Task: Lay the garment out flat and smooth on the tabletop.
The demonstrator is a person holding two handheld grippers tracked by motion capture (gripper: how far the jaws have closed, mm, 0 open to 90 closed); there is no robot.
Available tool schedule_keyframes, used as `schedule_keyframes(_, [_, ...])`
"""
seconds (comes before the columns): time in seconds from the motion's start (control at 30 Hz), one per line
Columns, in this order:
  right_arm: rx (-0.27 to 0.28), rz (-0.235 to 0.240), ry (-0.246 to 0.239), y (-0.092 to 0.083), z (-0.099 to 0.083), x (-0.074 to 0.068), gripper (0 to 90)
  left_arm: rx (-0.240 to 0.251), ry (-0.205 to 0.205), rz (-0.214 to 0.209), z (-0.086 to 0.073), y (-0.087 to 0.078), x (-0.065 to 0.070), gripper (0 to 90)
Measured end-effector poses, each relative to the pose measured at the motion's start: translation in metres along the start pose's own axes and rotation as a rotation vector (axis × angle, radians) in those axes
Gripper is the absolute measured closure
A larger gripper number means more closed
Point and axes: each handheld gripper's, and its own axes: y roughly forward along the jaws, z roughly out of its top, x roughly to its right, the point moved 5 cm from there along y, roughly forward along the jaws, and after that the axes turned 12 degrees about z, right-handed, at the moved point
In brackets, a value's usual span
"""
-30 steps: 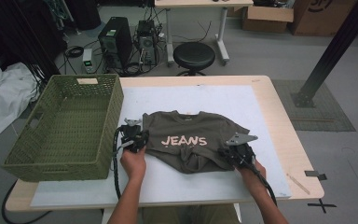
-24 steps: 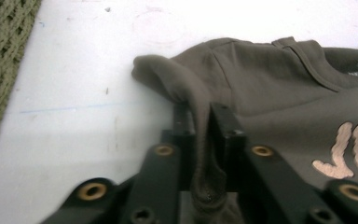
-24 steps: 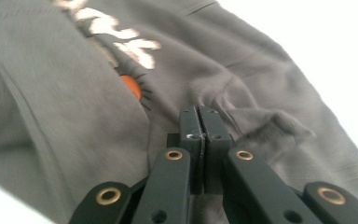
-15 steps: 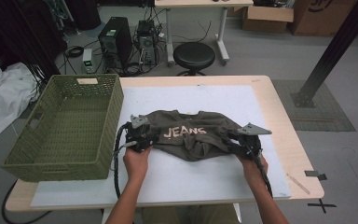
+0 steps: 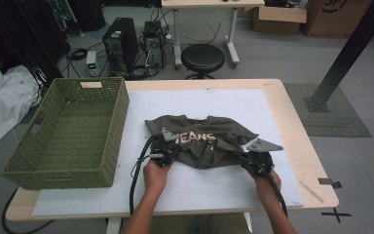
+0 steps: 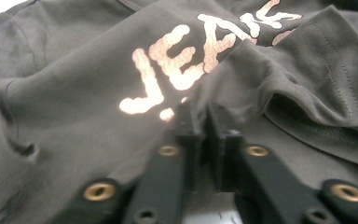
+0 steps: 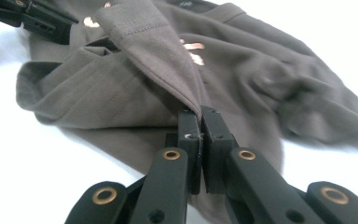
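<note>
Shirt [image 5: 202,146] bunched since, soft cotton, creased

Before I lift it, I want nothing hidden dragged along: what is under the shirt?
The shirt lies bunched on a white mat that covers the table. Both grippers, left and right, pinch its fabric. Whatever lies beneath its folds is covered.

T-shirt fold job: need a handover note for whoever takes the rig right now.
Left gripper: jaws have just closed, shut on the T-shirt near its print.
Right gripper: jaws have just closed, shut on a hemmed edge of the shirt.
Shirt lies bunched mid-table on the white mat; green basket stands left of it with no shirt in it.
Done: both grips. Left: probably finish folding, then move the shirt into the basket.
</note>
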Motion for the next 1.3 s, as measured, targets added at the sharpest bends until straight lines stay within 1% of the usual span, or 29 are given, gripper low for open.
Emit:
schedule_keyframes(0.07, [0.037,0.000,0.026,-0.018,-0.007,0.002,87.6,0.010,-0.036,-0.027,-0.004,-0.009,-0.003,87.1])
schedule_keyframes(0.1, [0.041,-0.006,0.031,-0.024,-0.011,0.002,87.5,0.027,-0.072,-0.039,-0.008,-0.017,-0.007,87.1])
schedule_keyframes(0.17, [0.032,-0.018,0.028,-0.038,-0.022,0.003,87.6,0.048,-0.114,-0.051,-0.016,-0.030,-0.013,87.2])
schedule_keyframes(0.27, [0.000,-0.025,0.011,-0.055,-0.038,0.002,87.5,0.073,-0.154,-0.054,-0.028,-0.051,-0.024,87.2])
schedule_keyframes(0.37, [-0.045,0.003,-0.025,-0.065,-0.055,-0.003,87.0,0.094,-0.185,-0.065,-0.038,-0.070,-0.033,87.2])
schedule_keyframes(0.4, [-0.062,0.003,-0.038,-0.067,-0.058,-0.005,86.3,0.095,-0.199,-0.078,-0.042,-0.078,-0.035,87.2])
schedule_keyframes(0.43, [-0.085,-0.005,-0.047,-0.072,-0.063,-0.006,83.5,0.095,-0.200,-0.083,-0.046,-0.082,-0.035,87.1])
schedule_keyframes(0.47, [-0.091,-0.014,-0.043,-0.076,-0.065,-0.006,80.3,0.088,-0.205,-0.097,-0.051,-0.088,-0.035,87.0])
schedule_keyframes(0.5, [-0.075,-0.031,-0.025,-0.083,-0.067,-0.004,78.1,0.084,-0.212,-0.105,-0.054,-0.091,-0.035,85.7])
schedule_keyframes(0.53, [-0.057,-0.046,-0.009,-0.088,-0.066,-0.002,77.0,0.087,-0.230,-0.108,-0.057,-0.095,-0.036,81.5])
schedule_keyframes(0.57, [-0.033,-0.058,0.012,-0.094,-0.065,0.000,75.6,0.088,-0.253,-0.110,-0.060,-0.098,-0.038,72.1])
schedule_keyframes(0.6, [-0.014,-0.080,0.023,-0.097,-0.062,0.002,73.0,0.094,-0.273,-0.103,-0.061,-0.100,-0.040,68.9])
schedule_keyframes(0.63, [-0.009,-0.087,0.028,-0.097,-0.058,0.004,71.4,0.091,-0.285,-0.096,-0.062,-0.100,-0.041,62.9])
schedule_keyframes(0.67, [-0.017,-0.088,0.027,-0.094,-0.056,0.004,70.1,0.083,-0.299,-0.086,-0.062,-0.099,-0.043,59.4])
schedule_keyframes(0.73, [-0.031,-0.072,0.024,-0.082,-0.050,0.003,66.8,0.072,-0.334,-0.084,-0.060,-0.093,-0.044,57.2])
schedule_keyframes(0.77, [-0.034,-0.061,0.027,-0.074,-0.046,0.001,63.6,0.063,-0.344,-0.072,-0.059,-0.089,-0.044,55.8])
schedule_keyframes(0.8, [-0.039,-0.059,0.026,-0.066,-0.043,0.000,61.4,0.042,-0.368,-0.069,-0.058,-0.081,-0.044,54.8])
schedule_keyframes(0.83, [-0.051,-0.055,0.040,-0.054,-0.040,0.001,58.8,0.027,-0.403,-0.076,-0.057,-0.074,-0.044,52.8])
schedule_keyframes(0.9, [-0.064,-0.052,0.065,-0.038,-0.035,0.004,54.6,-0.004,-0.453,-0.081,-0.055,-0.061,-0.043,48.8])
schedule_keyframes(0.93, [-0.079,-0.042,0.081,-0.029,-0.033,0.007,53.5,-0.034,-0.467,-0.073,-0.053,-0.053,-0.043,48.2])
schedule_keyframes(0.97, [-0.109,-0.034,0.087,-0.018,-0.032,0.009,52.7,-0.050,-0.463,-0.057,-0.052,-0.049,-0.042,49.7])
schedule_keyframes(1.0, [-0.129,-0.042,0.075,-0.012,-0.031,0.010,52.2,-0.042,-0.449,-0.023,-0.049,-0.044,-0.041,56.0])
schedule_keyframes(1.03, [-0.135,-0.059,0.053,-0.007,-0.028,0.010,54.3,-0.046,-0.440,-0.010,-0.048,-0.041,-0.040,64.2])
schedule_keyframes(1.07, [-0.144,-0.062,0.051,-0.006,-0.025,0.012,56.5,-0.043,-0.415,0.022,-0.045,-0.038,-0.039,68.2])
schedule_keyframes(1.1, [-0.159,-0.062,0.047,-0.004,-0.023,0.013,69.3,-0.048,-0.393,0.035,-0.044,-0.036,-0.039,79.0])
schedule_keyframes(1.17, [-0.166,-0.050,0.028,-0.003,-0.021,0.015,85.7,-0.044,-0.368,0.044,-0.042,-0.031,-0.039,90.0])
schedule_keyframes(1.23, [-0.172,-0.029,0.013,-0.001,-0.019,0.017,87.5,-0.038,-0.364,0.079,-0.038,-0.028,-0.044,90.0])
schedule_keyframes(1.27, [-0.167,-0.031,0.011,0.000,-0.018,0.018,87.6,-0.027,-0.374,0.101,-0.035,-0.025,-0.051,90.0])
schedule_keyframes(1.3, [-0.149,-0.047,0.004,0.003,-0.015,0.022,87.6,-0.016,-0.377,0.116,-0.031,-0.023,-0.057,90.0])
